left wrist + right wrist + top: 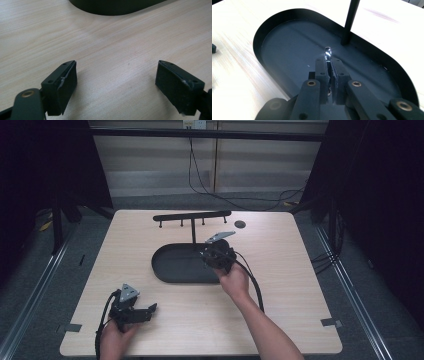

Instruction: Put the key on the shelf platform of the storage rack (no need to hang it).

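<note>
High view is showing a light wooden table (280, 320) lying under both hands, with a black oval tray (175, 265) sitting near its middle. A thin black post is rising from the tray's far side and carrying a black crossbar (192, 216) with short pegs hanging under it. The right gripper (212, 251) is hovering over the tray's right end, the person's forearm reaching in from the near right. The left gripper (147, 312) is resting low at the near left of the table, well apart from the tray.

In the right gripper view the jaws are pressing together on a small shiny metal piece (328, 53), thin and bright, with only its top edge poking up between the pads; what it is cannot be told. It is hanging just above the tray's dark floor, near the foot of the post (349, 22).

In the left gripper view the jaws are standing wide apart, holding nothing, bare wood lying between them.
</note>
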